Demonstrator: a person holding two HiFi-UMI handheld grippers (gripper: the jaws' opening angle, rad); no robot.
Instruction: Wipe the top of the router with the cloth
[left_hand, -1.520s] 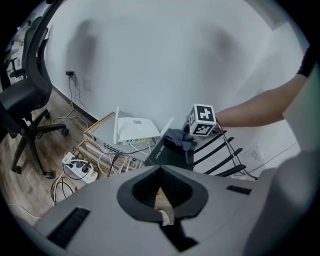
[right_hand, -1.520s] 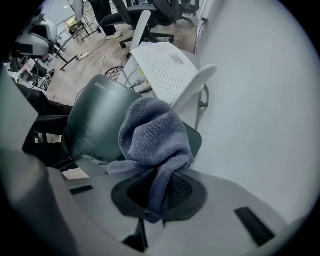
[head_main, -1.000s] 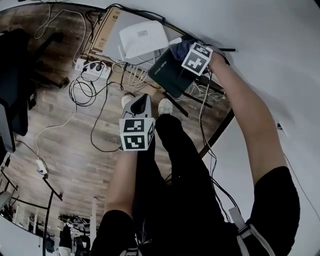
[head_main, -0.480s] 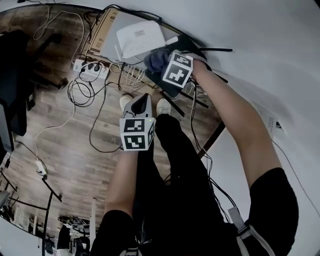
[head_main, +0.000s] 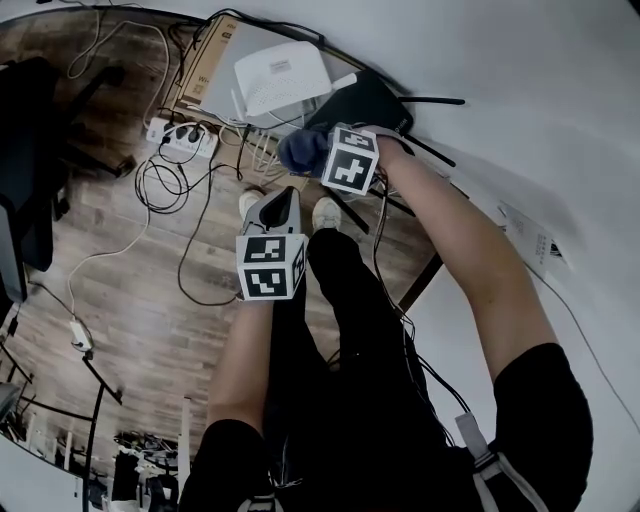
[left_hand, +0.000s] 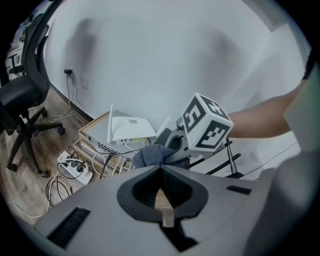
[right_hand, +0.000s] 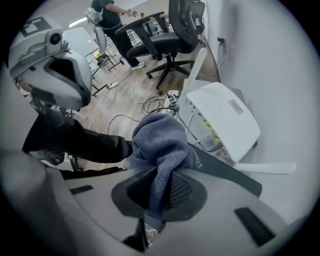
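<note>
The right claw is clamped on the cloth, a blue-grey bundle that bulges out ahead of the jaws, with a tail pinched between them in the right gripper view. The cloth sits at the near-left edge of the dark router, whose flat top stretches away to the far right with thin black antennas sticking out beyond it. A white router stands just to the far left on a grey box and is not being touched. The left claw hangs nearer the person, well apart from both routers, jaws together with nothing between them. Judging by this, the wipe is under way, with the cloth at one end of a stroke. To do it well, the person should keep the grip firm, press the bulging pad flat onto the dark top rather than dragging only its tip, and sweep in overlapping passes from this near-left edge across to the far right. The strokes should stay short of the antennas and the cables hanging off the near side, since a snag could shift the light casing. The idle left claw could steady the router's edge if it begins to slide.
</note>
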